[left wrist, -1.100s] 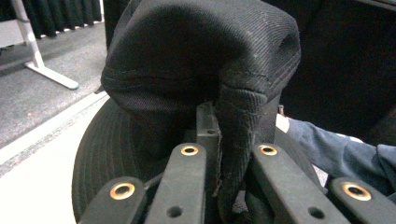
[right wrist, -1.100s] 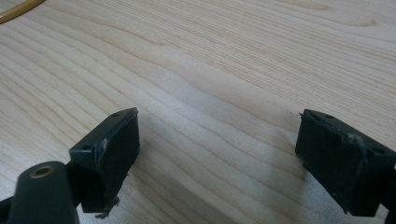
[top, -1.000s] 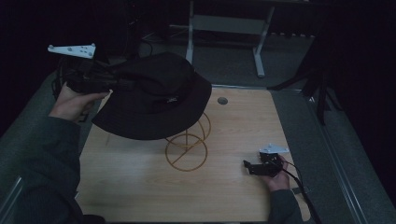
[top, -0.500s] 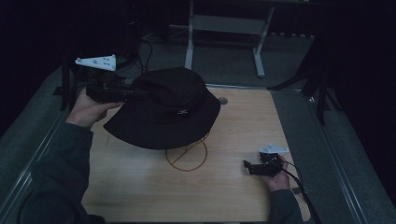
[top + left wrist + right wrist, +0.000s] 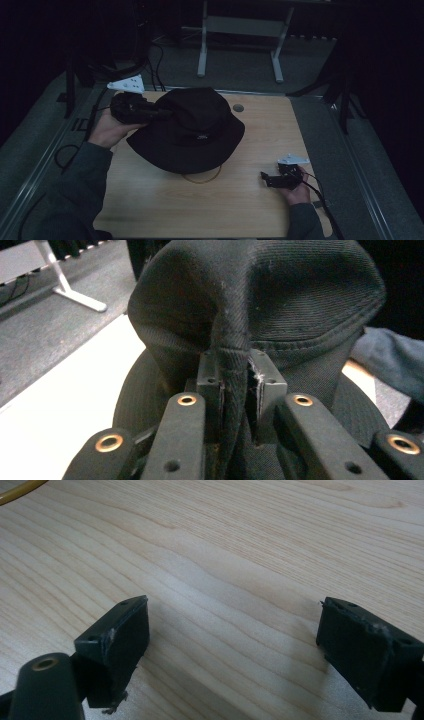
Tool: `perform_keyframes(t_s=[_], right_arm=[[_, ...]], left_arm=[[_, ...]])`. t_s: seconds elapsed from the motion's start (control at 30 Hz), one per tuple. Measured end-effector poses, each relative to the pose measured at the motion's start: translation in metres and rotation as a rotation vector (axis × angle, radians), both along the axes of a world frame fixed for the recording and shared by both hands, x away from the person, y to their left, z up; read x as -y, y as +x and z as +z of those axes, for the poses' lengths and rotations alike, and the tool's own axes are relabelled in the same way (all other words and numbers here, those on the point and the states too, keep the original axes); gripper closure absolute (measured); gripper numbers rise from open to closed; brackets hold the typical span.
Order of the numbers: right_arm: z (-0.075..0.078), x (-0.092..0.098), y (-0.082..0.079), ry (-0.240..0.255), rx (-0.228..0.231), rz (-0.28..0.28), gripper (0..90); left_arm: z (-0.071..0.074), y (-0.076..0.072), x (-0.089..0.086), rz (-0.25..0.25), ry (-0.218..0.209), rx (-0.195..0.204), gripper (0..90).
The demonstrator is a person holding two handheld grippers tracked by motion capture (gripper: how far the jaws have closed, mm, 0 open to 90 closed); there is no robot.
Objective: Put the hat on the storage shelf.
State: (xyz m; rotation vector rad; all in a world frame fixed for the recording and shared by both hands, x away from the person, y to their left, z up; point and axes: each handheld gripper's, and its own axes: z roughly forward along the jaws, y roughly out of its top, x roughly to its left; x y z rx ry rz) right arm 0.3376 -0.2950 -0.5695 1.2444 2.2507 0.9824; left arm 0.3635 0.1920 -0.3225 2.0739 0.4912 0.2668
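- Black hat [image 5: 192, 131] is settling over wire stand [image 5: 202, 176] on table [image 5: 150, 200].
- Left gripper [image 5: 235, 385] is loosening, its jaws just opening, cloth fold between them.
- Right gripper [image 5: 270, 180] is resting agape, empty.
- Letting go remains.

1. You work in a dim room, its far part lost in darkness.
2. Your light wooden table [image 5: 250, 205] sits on grey carpeted floor [image 5: 320, 65].
3. A pale metal stand [image 5: 240, 30] rises at the far centre.
4. Dark cables [image 5: 157, 60] trail far left.
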Motion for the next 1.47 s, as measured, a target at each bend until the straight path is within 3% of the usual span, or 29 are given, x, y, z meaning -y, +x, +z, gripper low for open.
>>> perform_keyframes(t_s=[0.33,0.4,0.6,0.73,0.77,0.83,0.97,1.1,1.23,1.37,1.47], right_arm=[[0.000,0.000,0.000,0.000,0.000,0.000,13.5],[0.000,0.000,0.000,-0.001,0.000,0.000,13.5],[0.000,0.000,0.000,-0.001,0.000,0.000,13.5],[0.000,0.000,0.000,-0.001,0.000,0.000,13.5],[0.000,0.000,0.000,-0.001,0.000,0.000,13.5],[0.000,0.000,0.000,-0.001,0.000,0.000,13.5],[0.000,0.000,0.000,-0.001,0.000,0.000,13.5],[0.000,0.000,0.000,-0.001,0.000,0.000,13.5],[0.000,0.000,0.000,-0.001,0.000,0.000,13.5],[0.000,0.000,0.000,-0.001,0.000,0.000,13.5],[0.000,0.000,0.000,-0.001,0.000,0.001,13.5]], left_arm=[[-0.013,-0.002,0.023,0.025,0.048,0.025,77.4],[-0.019,0.002,0.030,0.044,0.079,0.013,77.1],[-0.027,0.003,0.035,0.067,0.102,-0.003,70.7],[-0.030,0.004,0.033,0.075,0.091,-0.018,62.8],[-0.034,0.004,0.025,0.072,0.056,-0.046,52.3],[-0.034,0.004,0.023,0.066,0.037,-0.056,43.7],[-0.034,0.002,0.013,0.077,-0.009,-0.070,33.9],[-0.032,-0.002,0.004,0.096,-0.034,-0.066,28.3],[-0.033,-0.005,-0.005,0.141,-0.023,-0.050,23.6],[-0.035,-0.009,-0.014,0.211,-0.005,-0.019,24.3],[-0.036,-0.012,-0.018,0.233,0.007,0.000,27.7]])
